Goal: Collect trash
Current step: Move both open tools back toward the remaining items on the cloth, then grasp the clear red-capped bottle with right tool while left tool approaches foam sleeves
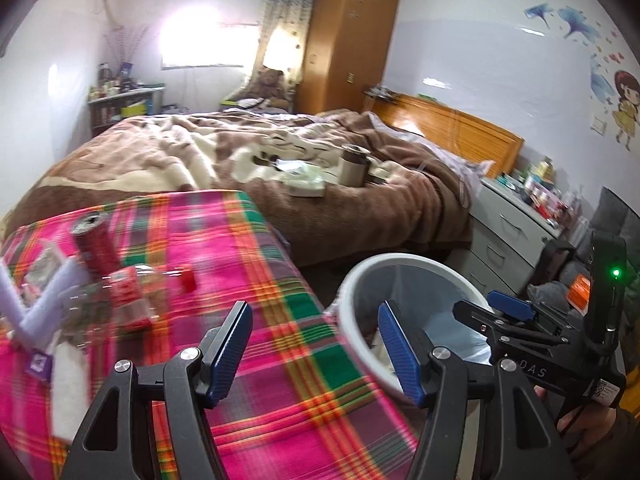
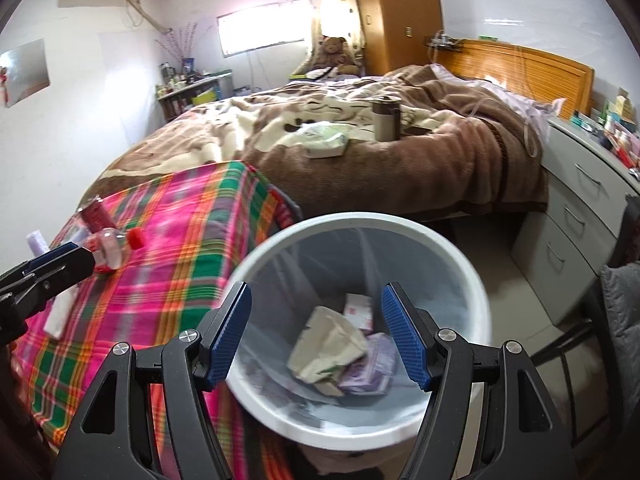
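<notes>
Plaid cloth in pink, green and orange covers the near surface. Nearest, the left gripper hangs over its edge with jaws spread and empty. The right gripper, likewise spread and empty, hovers above the white bin, where crumpled wrappers lie. At ten o'clock, a plastic bottle and red can rest on the cloth. Farther at twelve, a brown bed.

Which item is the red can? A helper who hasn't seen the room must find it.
Find the pink plaid cloth beside the white bin. At its far left stands the red can, upright, unlike the clear bottle lying beside it.
</notes>
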`<state>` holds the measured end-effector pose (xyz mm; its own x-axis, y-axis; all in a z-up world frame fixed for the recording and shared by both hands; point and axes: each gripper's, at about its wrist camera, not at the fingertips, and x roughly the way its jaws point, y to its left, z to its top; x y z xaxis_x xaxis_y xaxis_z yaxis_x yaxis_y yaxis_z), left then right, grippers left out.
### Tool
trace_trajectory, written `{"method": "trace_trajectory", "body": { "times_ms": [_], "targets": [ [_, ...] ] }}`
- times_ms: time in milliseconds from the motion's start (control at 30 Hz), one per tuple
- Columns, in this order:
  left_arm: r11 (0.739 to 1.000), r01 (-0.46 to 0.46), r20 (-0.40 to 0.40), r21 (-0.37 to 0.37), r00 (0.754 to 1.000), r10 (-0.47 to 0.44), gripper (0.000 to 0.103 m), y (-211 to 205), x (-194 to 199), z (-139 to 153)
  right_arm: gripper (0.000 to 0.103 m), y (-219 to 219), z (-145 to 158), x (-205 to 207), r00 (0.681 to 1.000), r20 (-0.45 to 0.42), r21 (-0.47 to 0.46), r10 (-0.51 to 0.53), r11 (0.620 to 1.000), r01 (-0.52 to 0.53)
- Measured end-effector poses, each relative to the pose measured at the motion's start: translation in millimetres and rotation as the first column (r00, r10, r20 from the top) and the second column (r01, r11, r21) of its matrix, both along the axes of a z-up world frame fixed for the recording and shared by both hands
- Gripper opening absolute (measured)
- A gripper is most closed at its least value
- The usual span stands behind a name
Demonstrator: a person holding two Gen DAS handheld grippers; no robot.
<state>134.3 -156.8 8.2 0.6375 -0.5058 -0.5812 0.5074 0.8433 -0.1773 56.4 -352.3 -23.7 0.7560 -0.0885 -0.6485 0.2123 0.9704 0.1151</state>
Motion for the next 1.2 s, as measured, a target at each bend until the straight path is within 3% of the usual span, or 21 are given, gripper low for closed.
{"method": "trace_trajectory", "body": {
  "times_ms": [367, 800, 1033, 1200],
  "targets": [
    [0.983, -0.182, 0.038, 0.019, 0.983, 0.181, 0.065, 79, 4, 2, 0.069, 47, 2, 19, 0.994, 0.018, 0.019, 0.107, 0.994, -0.108],
    [0.932, -0.363, 0.045, -0.002, 0.931, 0.363, 0.065, 171, 19, -1, 0.072, 105, -2, 46, 0.976, 0.005, 0.114, 0.219, 0.969, -0.218],
    [0.907, -0.420, 0.028, 0.018, 0.907, 0.420, 0.065, 211, 35, -10, 0.072, 142, -7, 71, 0.965, -0.026, 0.158, 0.261, 0.954, -0.254],
    [0.905, -0.424, -0.010, 0.015, 0.905, 0.425, 0.065, 236, 47, -20, 0.072, 165, -15, 94, 0.959, -0.059, 0.217, 0.278, 0.941, -0.259]
  ]
}}
